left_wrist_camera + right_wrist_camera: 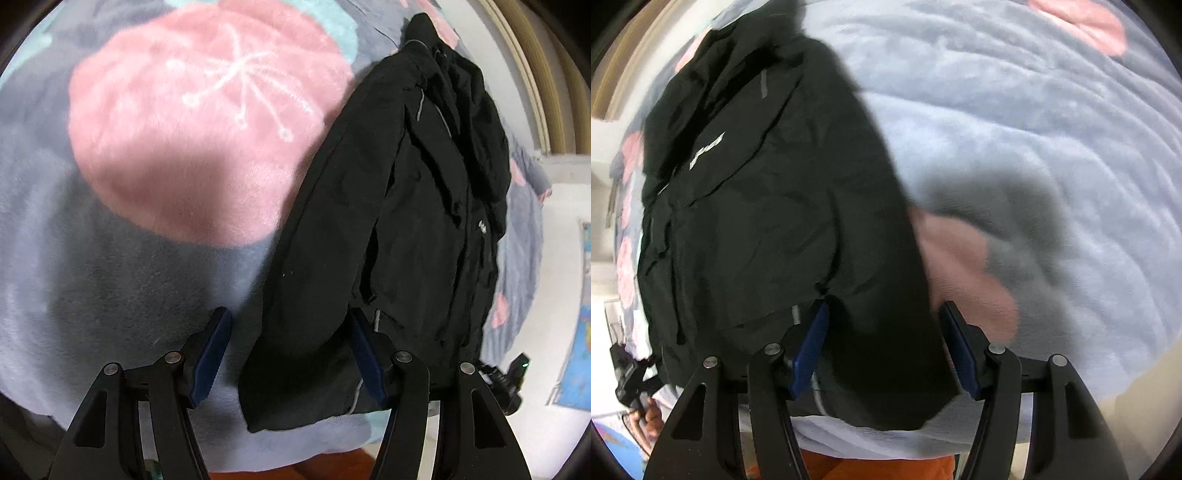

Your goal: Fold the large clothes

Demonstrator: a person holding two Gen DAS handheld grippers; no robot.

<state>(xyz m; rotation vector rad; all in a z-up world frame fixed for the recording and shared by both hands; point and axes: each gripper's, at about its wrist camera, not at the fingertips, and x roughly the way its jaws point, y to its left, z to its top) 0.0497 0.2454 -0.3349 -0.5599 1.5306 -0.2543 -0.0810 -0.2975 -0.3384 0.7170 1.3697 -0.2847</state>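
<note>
Both open-jawed, the left gripper and right gripper straddle a long black nylon jacket on a grey-and-pink fleece blanket; each should pinch its hem corner squarely.

Your jacket is plain black, with thin grey reflective piping along the seams and a small white slanted logo on the chest. Your blanket is grey-blue fleece with big pink round patches, one with white line stitching, plus mint-teal bits at the edges. Both your grippers, left and right, are black with blue pads. Orange strip at bottom of your right view.
</note>
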